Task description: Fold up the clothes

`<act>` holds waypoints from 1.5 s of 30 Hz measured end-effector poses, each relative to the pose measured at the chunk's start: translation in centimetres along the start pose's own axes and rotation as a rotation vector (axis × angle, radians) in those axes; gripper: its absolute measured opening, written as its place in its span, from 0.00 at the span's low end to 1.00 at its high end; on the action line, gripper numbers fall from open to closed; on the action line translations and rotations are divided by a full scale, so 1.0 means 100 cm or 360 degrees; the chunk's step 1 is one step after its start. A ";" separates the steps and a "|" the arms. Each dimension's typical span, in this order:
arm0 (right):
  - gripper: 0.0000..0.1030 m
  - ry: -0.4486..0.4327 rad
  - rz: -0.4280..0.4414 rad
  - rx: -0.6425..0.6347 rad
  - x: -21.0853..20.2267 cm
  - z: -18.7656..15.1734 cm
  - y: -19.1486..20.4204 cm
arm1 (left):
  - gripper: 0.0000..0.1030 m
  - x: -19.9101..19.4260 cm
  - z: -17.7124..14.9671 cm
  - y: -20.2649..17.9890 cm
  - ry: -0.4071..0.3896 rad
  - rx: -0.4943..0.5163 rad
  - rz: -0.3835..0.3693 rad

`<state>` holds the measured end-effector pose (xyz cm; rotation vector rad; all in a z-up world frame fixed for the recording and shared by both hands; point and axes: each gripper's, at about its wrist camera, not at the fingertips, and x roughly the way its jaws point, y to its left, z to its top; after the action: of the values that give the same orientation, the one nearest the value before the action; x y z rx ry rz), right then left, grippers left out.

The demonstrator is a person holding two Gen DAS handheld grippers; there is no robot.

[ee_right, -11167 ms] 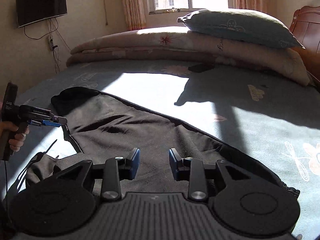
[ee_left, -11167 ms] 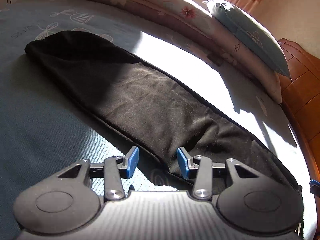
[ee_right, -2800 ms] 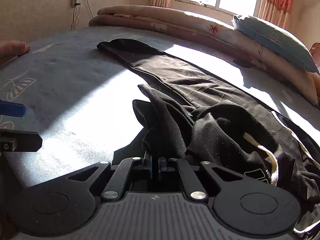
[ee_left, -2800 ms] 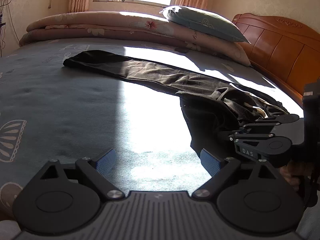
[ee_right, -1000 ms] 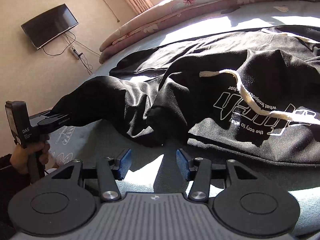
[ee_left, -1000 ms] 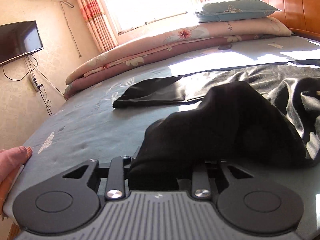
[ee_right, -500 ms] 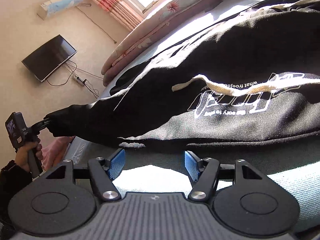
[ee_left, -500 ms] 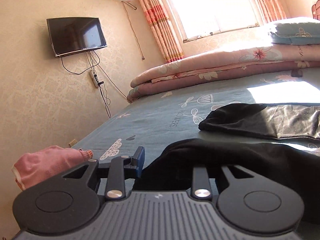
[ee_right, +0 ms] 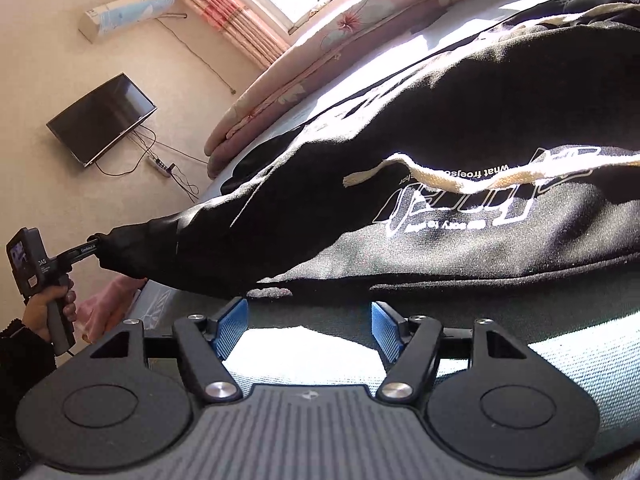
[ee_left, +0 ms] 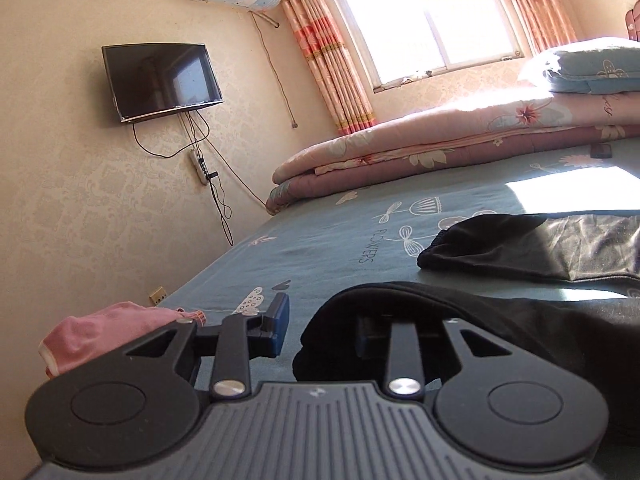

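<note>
A black hoodie (ee_right: 440,120) with white print and a cream drawstring (ee_right: 460,180) lies on the blue bed sheet (ee_left: 320,248). One sleeve is stretched out to the left, and its cuff (ee_left: 360,308) drapes over the right finger of my left gripper (ee_left: 322,330). That gripper's jaws are opening: the left blue pad (ee_left: 280,326) stands clear of the cloth. The right wrist view shows the left gripper (ee_right: 86,249) at the sleeve's end. My right gripper (ee_right: 308,326) sits just short of the hoodie's hem, jaws opening, nothing between them. The other sleeve (ee_left: 520,244) lies flat farther back.
A pink garment (ee_left: 104,332) lies at the bed's near left edge. Folded quilts (ee_left: 440,152) and a pillow (ee_left: 592,68) are stacked along the far side under the window. A TV (ee_left: 160,76) hangs on the left wall. A hand (ee_right: 52,304) holds the left gripper's handle.
The left gripper has drawn the sleeve out leftward and up, and its left pad has come off the cloth. The right gripper's jaws have widened and it has sunk toward the hem.
</note>
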<state>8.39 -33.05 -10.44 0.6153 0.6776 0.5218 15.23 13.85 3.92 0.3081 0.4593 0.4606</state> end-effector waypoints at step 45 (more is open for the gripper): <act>0.69 -0.0014 -0.0002 -0.0062 0.001 0.001 0.003 | 0.67 -0.025 -0.075 0.014 0.0635 0.1361 -0.0566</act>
<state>8.41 -32.82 -10.21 0.5804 0.6580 0.5297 9.10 15.17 -1.12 0.9473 1.0776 -0.0551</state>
